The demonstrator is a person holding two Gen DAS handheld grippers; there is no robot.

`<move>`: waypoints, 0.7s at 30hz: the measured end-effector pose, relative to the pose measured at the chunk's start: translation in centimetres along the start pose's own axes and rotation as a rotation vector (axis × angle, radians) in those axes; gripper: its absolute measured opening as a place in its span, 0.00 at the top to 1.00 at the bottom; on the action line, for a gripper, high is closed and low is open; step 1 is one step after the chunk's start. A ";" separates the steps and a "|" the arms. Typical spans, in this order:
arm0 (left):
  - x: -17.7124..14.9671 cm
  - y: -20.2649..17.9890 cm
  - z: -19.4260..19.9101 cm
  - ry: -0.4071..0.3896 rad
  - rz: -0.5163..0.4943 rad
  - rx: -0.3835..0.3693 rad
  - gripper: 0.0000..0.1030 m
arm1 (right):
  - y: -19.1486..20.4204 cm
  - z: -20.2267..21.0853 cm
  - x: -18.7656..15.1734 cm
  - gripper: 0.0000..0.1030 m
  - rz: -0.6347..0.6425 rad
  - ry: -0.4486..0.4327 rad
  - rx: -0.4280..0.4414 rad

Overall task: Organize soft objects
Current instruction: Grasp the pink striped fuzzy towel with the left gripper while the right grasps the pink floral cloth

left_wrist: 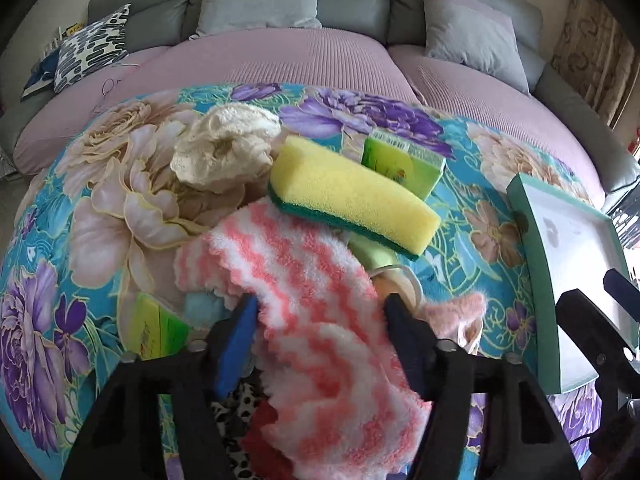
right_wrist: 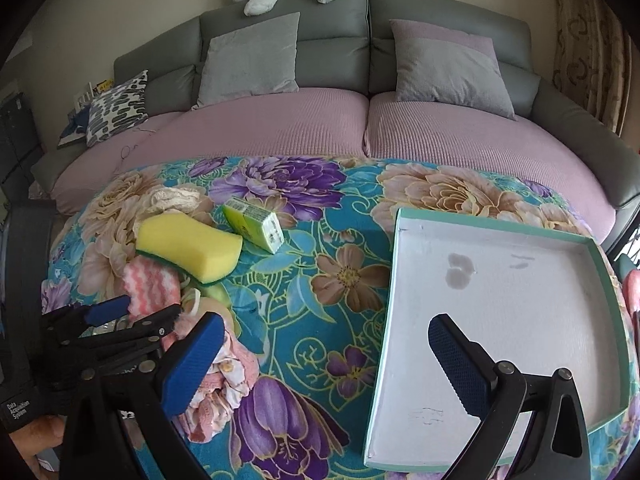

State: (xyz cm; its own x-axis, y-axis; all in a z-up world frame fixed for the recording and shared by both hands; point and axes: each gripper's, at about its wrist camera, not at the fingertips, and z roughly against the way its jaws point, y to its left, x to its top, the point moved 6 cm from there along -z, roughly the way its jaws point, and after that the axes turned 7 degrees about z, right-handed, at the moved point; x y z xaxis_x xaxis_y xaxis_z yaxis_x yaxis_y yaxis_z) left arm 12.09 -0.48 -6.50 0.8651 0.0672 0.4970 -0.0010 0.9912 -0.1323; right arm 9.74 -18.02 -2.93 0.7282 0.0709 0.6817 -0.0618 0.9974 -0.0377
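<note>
My left gripper [left_wrist: 320, 312] clamps the pink-striped cloth [left_wrist: 304, 280]; my right gripper [right_wrist: 324, 356] hangs apart above the tray [right_wrist: 404, 248].

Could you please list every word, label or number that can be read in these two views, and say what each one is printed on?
"Data Acquisition System": white print on the black strap at the lower left edge of the right wrist view.
Green packet: a barcode and small print on its label, too small to read.
Second green packet by the left gripper: print too blurred to read.
Tray: only smudges and faint scribbles, no legible words.
</note>
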 end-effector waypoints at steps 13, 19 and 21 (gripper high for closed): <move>-0.7 0.9 1.4 -0.042 0.030 -0.069 0.85 | -0.5 0.1 -1.9 0.00 -0.031 0.011 0.010; -0.1 1.1 3.6 -0.102 0.060 -0.114 0.86 | 0.5 0.5 -1.9 0.00 -0.023 -0.016 0.069; 0.2 1.4 4.6 -0.128 0.069 -0.121 0.86 | 1.2 0.3 -2.0 0.00 -0.022 -0.018 0.110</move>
State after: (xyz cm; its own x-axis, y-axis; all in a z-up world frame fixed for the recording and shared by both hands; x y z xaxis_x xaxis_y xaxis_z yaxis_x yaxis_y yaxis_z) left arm 9.91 1.42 -2.65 0.7940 0.1560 0.5876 0.0091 0.9634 -0.2680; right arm 8.01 -16.92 -4.16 0.7180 0.0473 0.6944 -0.1212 0.9909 0.0578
